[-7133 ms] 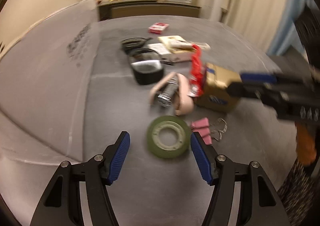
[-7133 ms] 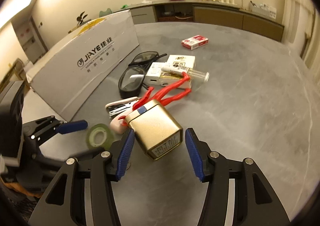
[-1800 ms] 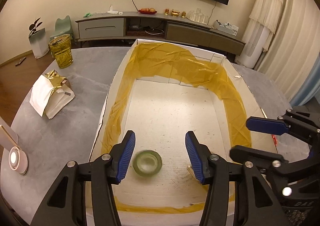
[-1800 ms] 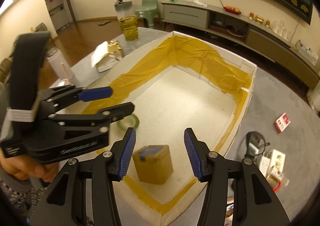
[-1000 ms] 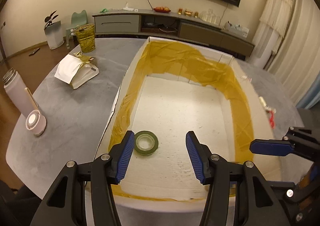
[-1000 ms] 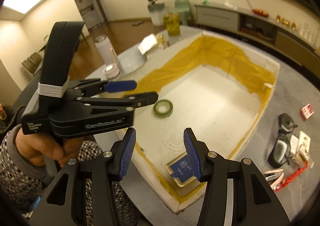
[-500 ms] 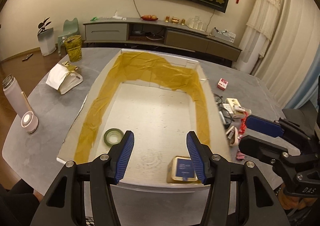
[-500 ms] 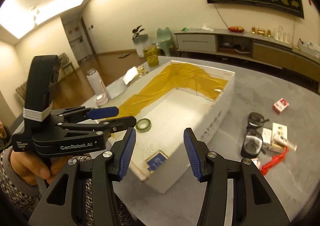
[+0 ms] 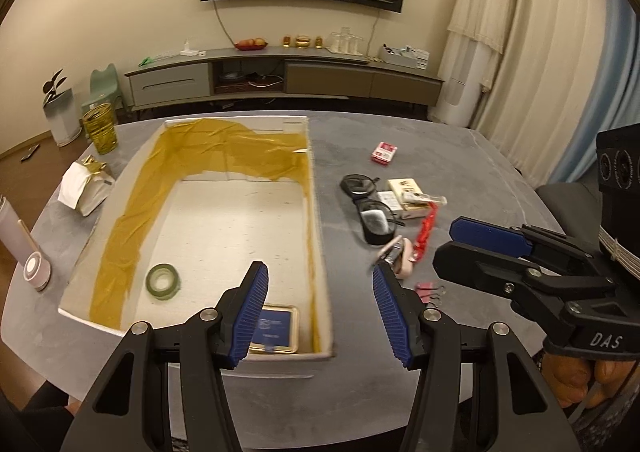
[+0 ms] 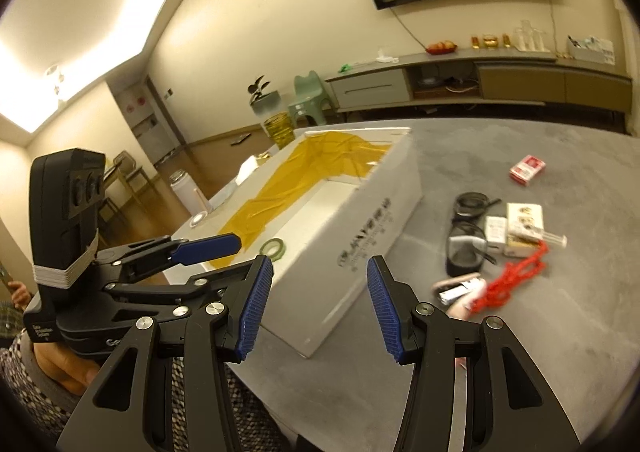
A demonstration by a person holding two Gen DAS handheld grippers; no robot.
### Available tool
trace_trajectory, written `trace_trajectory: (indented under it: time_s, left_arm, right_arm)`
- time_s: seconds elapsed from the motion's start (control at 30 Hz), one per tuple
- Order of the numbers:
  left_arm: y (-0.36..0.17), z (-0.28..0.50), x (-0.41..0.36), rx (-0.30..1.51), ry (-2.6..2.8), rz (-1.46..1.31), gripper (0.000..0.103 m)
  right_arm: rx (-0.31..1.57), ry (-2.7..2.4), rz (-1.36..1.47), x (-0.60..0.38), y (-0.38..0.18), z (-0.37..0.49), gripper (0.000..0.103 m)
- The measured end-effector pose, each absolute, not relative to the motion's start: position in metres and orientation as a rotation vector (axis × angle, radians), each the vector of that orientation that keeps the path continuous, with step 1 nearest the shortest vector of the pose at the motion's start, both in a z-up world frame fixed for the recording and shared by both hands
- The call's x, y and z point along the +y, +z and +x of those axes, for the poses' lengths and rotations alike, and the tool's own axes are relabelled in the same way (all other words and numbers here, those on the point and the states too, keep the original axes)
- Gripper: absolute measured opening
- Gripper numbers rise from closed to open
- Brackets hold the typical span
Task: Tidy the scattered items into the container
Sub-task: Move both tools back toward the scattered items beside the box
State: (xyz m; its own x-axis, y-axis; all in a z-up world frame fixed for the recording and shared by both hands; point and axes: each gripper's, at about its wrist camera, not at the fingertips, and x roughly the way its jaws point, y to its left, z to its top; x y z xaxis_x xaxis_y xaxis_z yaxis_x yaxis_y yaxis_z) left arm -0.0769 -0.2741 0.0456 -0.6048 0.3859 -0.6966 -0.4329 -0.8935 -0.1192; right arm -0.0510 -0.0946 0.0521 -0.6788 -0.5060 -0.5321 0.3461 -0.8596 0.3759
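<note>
The white box (image 9: 320, 236) (image 10: 376, 228), lined with yellow tape, holds a green tape roll (image 9: 162, 281) (image 10: 272, 247) and a gold tin (image 9: 276, 330) at its near end. Right of the box lie glasses (image 9: 370, 208) (image 10: 468, 236), a stapler in a pink case (image 9: 396, 254) (image 10: 460, 288), a red cord (image 9: 425, 230) (image 10: 512, 282), small cartons (image 9: 404, 194) (image 10: 518, 228), pink clips (image 9: 428, 288) and a red card pack (image 9: 385, 152) (image 10: 527, 169). My left gripper (image 9: 320, 306) hangs open over the box's near right corner. My right gripper (image 10: 316, 310) (image 9: 486, 238) is open above the box's side wall.
Left of the box stand a gold-patterned glass (image 9: 100, 128), a white and gold bag (image 9: 86, 184), a bottle (image 9: 14, 230) and a small round pink object (image 9: 37, 272). The table's front edge (image 9: 280, 408) runs just under my left gripper. A sideboard stands behind the table.
Both grippers dropped the tape roll and the tin into the box earlier. Since half a second ago they have drifted rightward and back, toward the scattered items.
</note>
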Motion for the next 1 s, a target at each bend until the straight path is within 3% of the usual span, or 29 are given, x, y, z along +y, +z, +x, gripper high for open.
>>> trace_trajectory:
  time_s: [0.87,1.0]
  left_arm:
    - [0.018,-0.060,-0.170,0.199,2.292,-1.086,0.056]
    - [0.006,-0.069,-0.160,0.180,2.261,-1.120,0.056]
  right_arm:
    - [-0.557,-2.624,1.004,0.003,0.028,-0.042,0.053]
    - [-0.590,-2.627,1.039,0.012,0.020,-0.047,0.045]
